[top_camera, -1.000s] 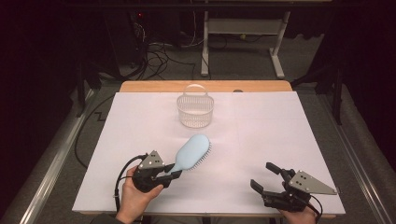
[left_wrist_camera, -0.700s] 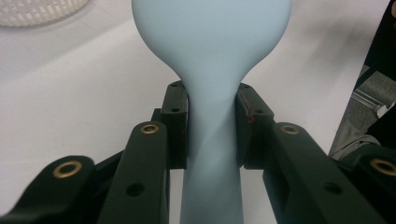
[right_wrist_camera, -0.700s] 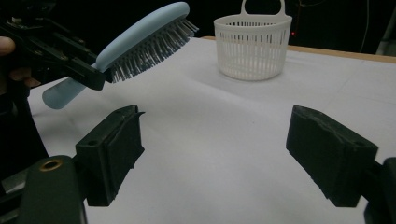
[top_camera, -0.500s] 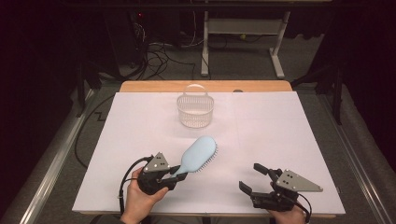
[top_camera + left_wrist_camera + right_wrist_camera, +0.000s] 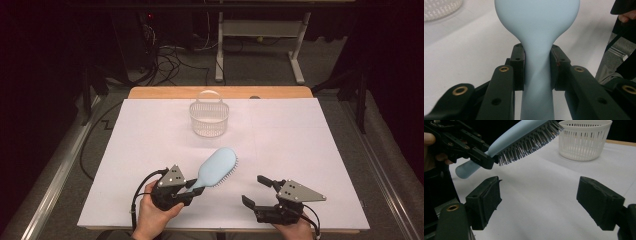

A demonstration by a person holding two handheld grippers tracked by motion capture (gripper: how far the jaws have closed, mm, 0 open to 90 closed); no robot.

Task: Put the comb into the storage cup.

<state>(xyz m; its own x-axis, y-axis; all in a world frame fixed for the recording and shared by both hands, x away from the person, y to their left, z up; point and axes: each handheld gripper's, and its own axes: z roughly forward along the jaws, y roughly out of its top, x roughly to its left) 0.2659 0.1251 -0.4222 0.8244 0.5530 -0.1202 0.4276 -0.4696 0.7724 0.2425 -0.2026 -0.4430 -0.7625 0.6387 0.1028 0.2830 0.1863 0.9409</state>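
A light-blue hairbrush (image 5: 218,167) is held by its narrow handle (image 5: 537,75) in my left gripper (image 5: 193,188), whose pads press on both sides of it (image 5: 537,67). The right gripper view shows the brush (image 5: 524,137) raised off the white table cover, head tilted up and bristles facing down, with the left gripper (image 5: 481,157) on its handle. My right gripper (image 5: 254,191) rests at the front of the table, right of the brush, its jaws wide apart with nothing between them (image 5: 536,200). A white slotted basket (image 5: 210,118) stands upright farther back.
A white cover (image 5: 310,150) lies over the wooden table, whose bare edge (image 5: 280,92) shows at the back. The basket (image 5: 584,140) is beyond the brush head, also seen in the left gripper view (image 5: 441,7). Cables and a stand's legs lie on the floor behind.
My right gripper has moved left toward the brush, still open. The brush head has shifted a little to the right in the left gripper's grip.
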